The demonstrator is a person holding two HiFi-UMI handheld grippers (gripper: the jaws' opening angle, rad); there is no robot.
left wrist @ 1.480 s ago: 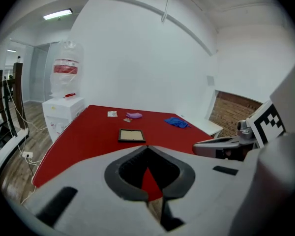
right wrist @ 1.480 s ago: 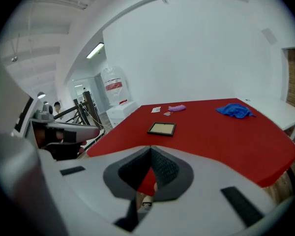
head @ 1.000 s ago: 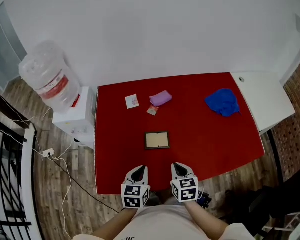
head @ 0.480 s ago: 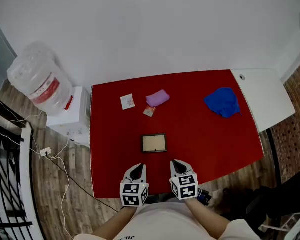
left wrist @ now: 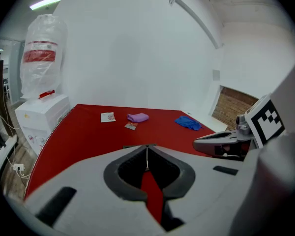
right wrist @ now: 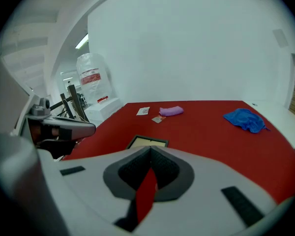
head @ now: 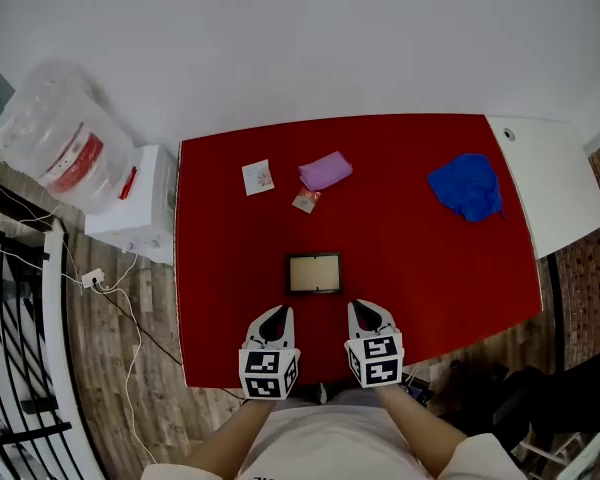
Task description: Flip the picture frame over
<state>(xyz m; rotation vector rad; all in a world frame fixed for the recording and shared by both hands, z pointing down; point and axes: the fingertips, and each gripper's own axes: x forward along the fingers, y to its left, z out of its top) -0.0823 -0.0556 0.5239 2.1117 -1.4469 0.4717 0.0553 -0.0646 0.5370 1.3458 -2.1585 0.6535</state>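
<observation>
On the red table (head: 440,268), the picture frame (head: 313,273) lay flat just beyond my left gripper (head: 277,315) and right gripper (head: 364,309), both clenched on nothing. I judged this the approach; next, jaws must part to catch an edge.

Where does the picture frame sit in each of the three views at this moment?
Head view: picture frame, picture centre.
Left gripper view: mostly hidden; a thin dark edge shows just left of centre.
Right gripper view: lower centre.
Shared landmark: blue cloth, farther back and right of it in all three.
</observation>
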